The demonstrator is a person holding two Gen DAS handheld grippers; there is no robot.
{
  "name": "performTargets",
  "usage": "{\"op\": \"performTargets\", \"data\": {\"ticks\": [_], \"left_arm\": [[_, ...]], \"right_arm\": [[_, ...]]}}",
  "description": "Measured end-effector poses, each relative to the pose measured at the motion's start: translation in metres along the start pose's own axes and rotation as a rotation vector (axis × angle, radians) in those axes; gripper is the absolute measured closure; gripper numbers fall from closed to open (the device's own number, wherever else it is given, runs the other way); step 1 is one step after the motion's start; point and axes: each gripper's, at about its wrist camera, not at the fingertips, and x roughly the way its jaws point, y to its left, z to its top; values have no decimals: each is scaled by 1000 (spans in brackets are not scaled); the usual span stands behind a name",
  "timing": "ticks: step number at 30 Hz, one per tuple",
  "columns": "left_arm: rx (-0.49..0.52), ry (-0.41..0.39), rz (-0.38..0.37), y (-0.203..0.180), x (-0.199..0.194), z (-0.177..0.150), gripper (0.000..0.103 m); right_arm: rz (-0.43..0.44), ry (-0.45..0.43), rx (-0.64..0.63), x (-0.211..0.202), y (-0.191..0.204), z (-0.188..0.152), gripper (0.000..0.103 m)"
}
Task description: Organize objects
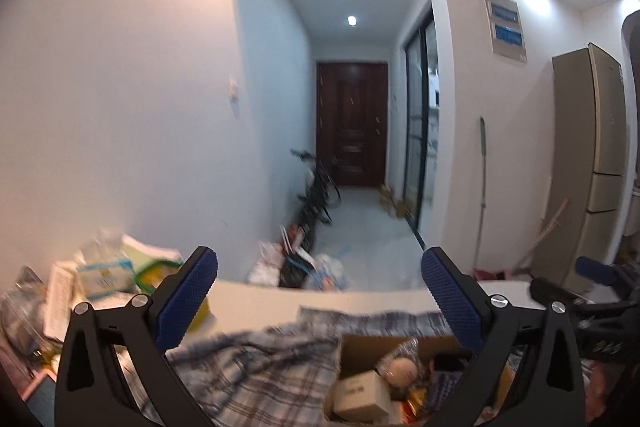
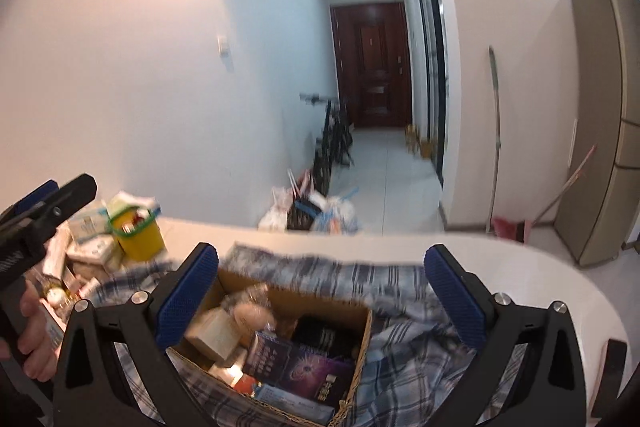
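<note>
While above cardboard box (image 2: 280, 343), both grippers' fingers (image 2: 188, 297) spread wide, empty.

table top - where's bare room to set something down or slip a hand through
Bare white table runs along the far edge beyond the plaid cloth, widening toward the right end. Crowded: the cardboard box is full, and the left end is piled around the yellow bin.

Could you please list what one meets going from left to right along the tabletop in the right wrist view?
The other black gripper with blue pads → pile of white boxes → yellow plastic container with a green rim → open brown cardboard box of mixed items → blue-and-white plaid cloth → bare white table edge.
</note>
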Motion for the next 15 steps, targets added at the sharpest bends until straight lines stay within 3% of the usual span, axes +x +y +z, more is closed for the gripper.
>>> {"op": "performTargets", "data": {"ticks": [3,9,15], "left_arm": [[3,-52,-22,2,-22,9,0],[-115,-168,-123,19,-84,31,0],[-114,-276,-148,34,-133,45,0]], "right_arm": [[23,-84,5,-30,0,12,0],[102,-240,-24,-90,9,31,0],[83,-366,-118,-135,29,32,0]]}}
